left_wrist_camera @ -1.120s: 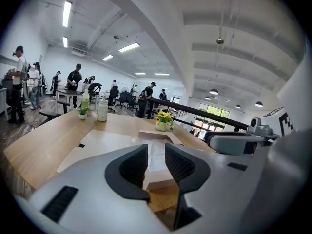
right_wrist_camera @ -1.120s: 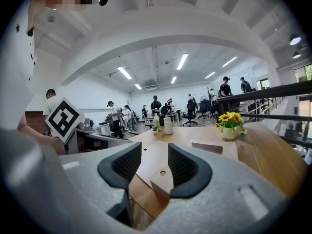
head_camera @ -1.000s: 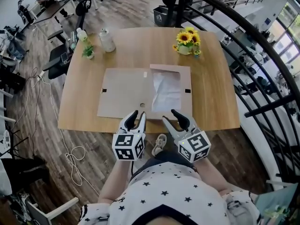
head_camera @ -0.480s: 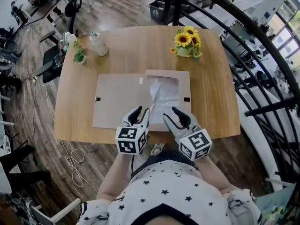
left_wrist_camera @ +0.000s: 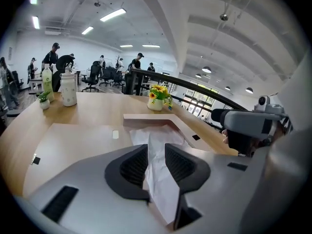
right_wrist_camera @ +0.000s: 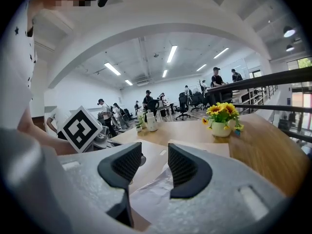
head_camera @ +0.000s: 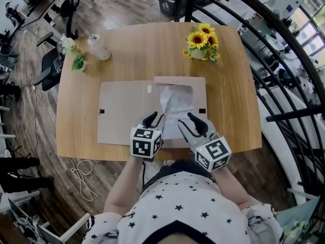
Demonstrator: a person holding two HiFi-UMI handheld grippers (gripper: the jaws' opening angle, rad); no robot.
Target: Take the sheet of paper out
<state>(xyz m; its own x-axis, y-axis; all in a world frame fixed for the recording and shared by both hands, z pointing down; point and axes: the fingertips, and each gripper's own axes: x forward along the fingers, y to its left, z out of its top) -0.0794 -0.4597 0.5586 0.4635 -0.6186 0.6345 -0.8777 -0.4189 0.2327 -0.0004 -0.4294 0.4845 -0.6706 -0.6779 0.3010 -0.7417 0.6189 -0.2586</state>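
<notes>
With the left gripper (left_wrist_camera: 156, 152) clamped on the crumpled white paper sheet (head_camera: 177, 103) and the right gripper (right_wrist_camera: 152, 156) jaws apart, lift slowly nearward, clear of the flat brown cardboard box (head_camera: 180, 79).

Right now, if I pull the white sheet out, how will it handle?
Probably floppy: the sheet of paper buckles into a ridge between the fingers of the left gripper. Likely light and thin, so a jerk may tear it. Its creases suggest it will drag limp over the cardboard folder, not slide flat.

wood plank floor (head_camera: 127, 14), black curved railing (head_camera: 264, 39), office chairs (head_camera: 71, 4), ceiling strip lights (right_wrist_camera: 171, 53)
</notes>
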